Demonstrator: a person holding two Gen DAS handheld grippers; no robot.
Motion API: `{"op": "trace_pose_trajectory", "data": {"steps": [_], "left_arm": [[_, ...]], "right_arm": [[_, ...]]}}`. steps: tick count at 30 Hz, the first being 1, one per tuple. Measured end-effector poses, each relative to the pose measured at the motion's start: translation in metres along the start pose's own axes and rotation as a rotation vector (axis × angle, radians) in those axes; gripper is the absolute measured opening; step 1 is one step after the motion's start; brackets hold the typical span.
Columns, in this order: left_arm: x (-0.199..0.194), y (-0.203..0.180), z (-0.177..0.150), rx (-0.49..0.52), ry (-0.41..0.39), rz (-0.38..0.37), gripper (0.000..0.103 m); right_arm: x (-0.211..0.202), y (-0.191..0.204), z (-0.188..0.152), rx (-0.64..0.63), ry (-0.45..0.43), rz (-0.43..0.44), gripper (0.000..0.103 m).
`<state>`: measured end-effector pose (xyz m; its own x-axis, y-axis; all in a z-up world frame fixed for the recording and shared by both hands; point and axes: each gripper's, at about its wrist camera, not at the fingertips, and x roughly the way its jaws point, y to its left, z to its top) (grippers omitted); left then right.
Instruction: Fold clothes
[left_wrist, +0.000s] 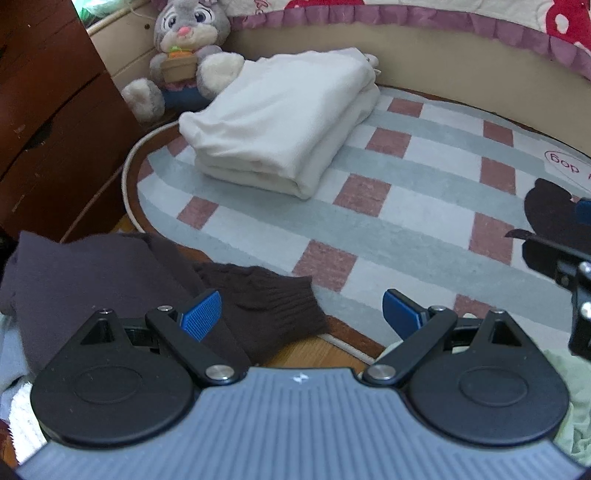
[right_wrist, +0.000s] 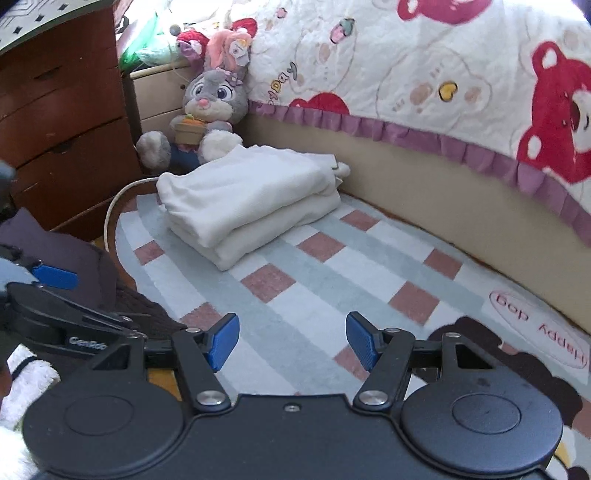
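The left hand-held gripper (left_wrist: 301, 314) stands wide, its blue pads well apart with nothing between them; below the gap lie rug, a strip of wood floor and the edge of a dark garment. The right hand-held gripper (right_wrist: 291, 341) is likewise spread wide and empty, hanging over the checked rug (right_wrist: 332, 266) with only bare rug between its pads.

In the left wrist view, a folded white garment (left_wrist: 280, 122) lies on the rug at about 11 o'clock from the gripper, well apart from it, stacked in neat layers with its folded edge toward the camera. A dark brown knitted garment (left_wrist: 266, 295) lies crumpled at the rug's near rim, just beside the left pad, partly on the wood floor (left_wrist: 306, 350). Touching it at 9 o'clock is a dark grey garment (left_wrist: 81, 269), also unfolded.

In the right wrist view the white stack sits at 11 o'clock, close to the bed's beige side (right_wrist: 424, 177). A plush rabbit (right_wrist: 210, 107) sits upright behind it at 12 o'clock, in the corner between the bed and a wooden chest of drawers (right_wrist: 59, 122). A quilt with red bears (right_wrist: 443, 74) hangs over the bed's edge.
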<state>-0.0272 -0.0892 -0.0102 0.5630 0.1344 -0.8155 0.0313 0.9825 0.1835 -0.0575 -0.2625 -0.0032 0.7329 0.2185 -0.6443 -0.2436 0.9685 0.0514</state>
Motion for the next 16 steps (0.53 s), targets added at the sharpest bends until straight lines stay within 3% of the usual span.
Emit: {"op": "trace_pose_trajectory", "data": {"steps": [7, 16], "left_arm": [[-0.0047, 0.0019, -0.0013, -0.011, -0.017, -0.025, 0.095], [-0.0099, -0.0014, -0.0026, 0.004, -0.035, -0.004, 0.095]], "right_arm": [[0.0039, -0.0011, -0.0019, 0.018, 0.016, 0.007, 0.069], [-0.0006, 0.0029, -0.0028, 0.004, 0.013, 0.004, 0.069]]}}
